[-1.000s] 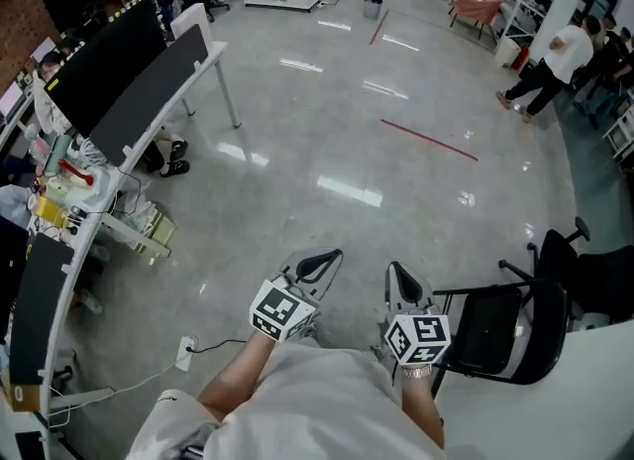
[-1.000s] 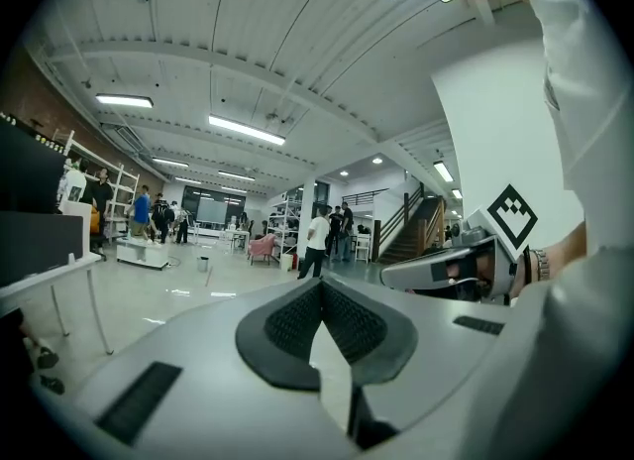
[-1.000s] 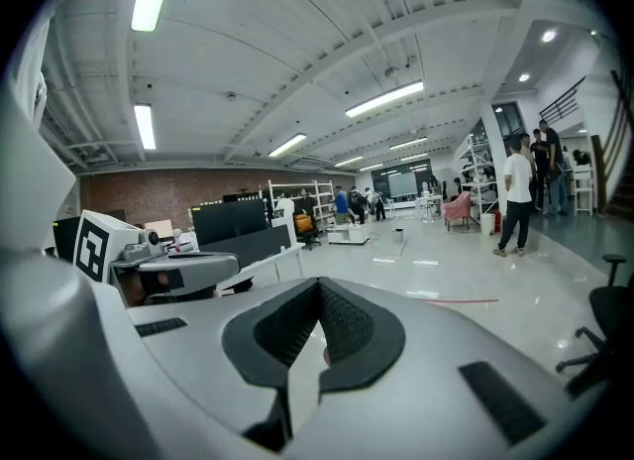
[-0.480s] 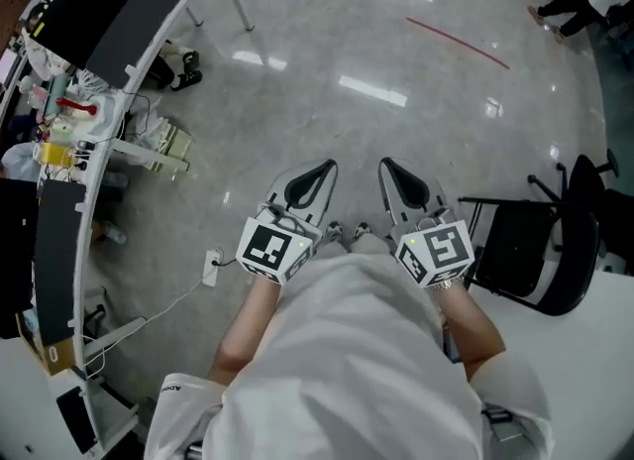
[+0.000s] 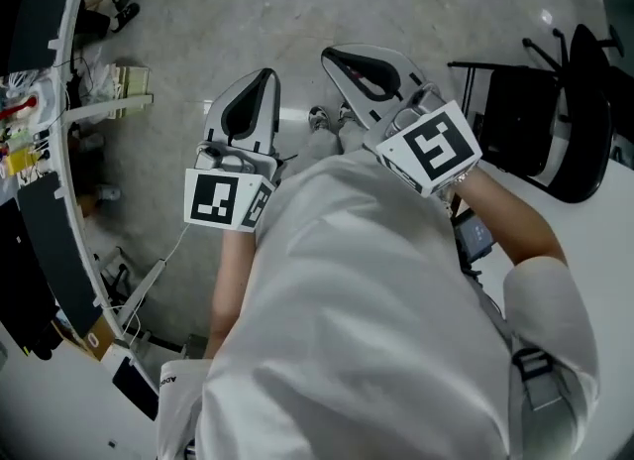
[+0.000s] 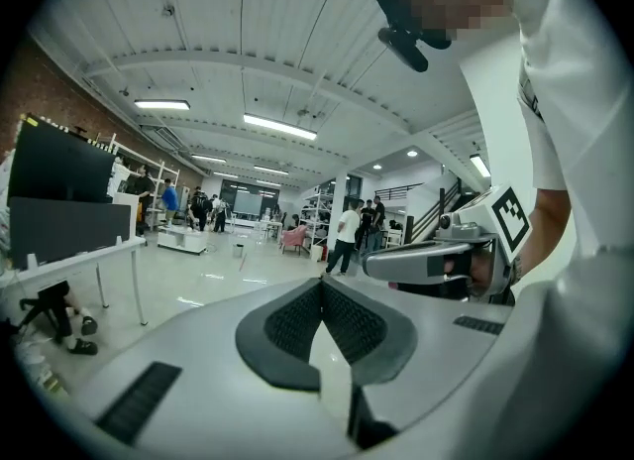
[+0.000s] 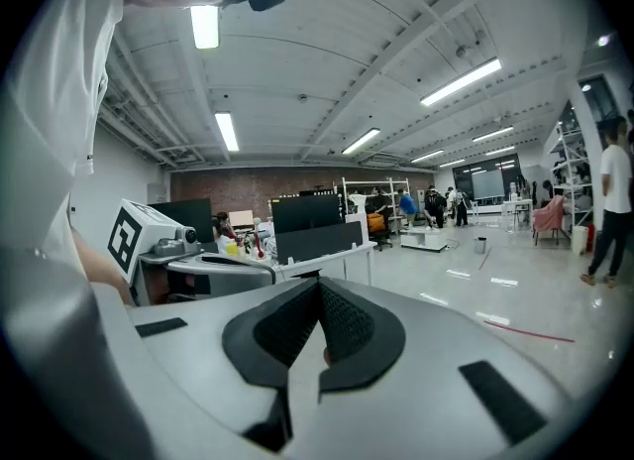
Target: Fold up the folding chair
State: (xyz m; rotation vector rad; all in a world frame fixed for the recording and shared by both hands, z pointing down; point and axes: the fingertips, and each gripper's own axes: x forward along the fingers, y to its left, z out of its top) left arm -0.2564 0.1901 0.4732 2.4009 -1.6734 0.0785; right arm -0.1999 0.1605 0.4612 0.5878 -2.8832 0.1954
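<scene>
Black, on a thin metal frame, the chair [image 5: 515, 116] is found standing unfolded on the floor [image 5: 248, 12] at the far right of the head view, with the seat open and the backrest on its right side. It is seen in neither gripper view. The right gripper [image 5: 335, 54] is judged the nearer. The chair lies to its right, apart from it, and the left gripper [image 5: 262, 79] is further off to the left. Both grippers are held close to the body, side by side, pointed ahead and roughly level, not toward the chair. Both pairs of jaws are pressed together with nothing between them. A turn to the right is judged necessary before the chair can be reached.
</scene>
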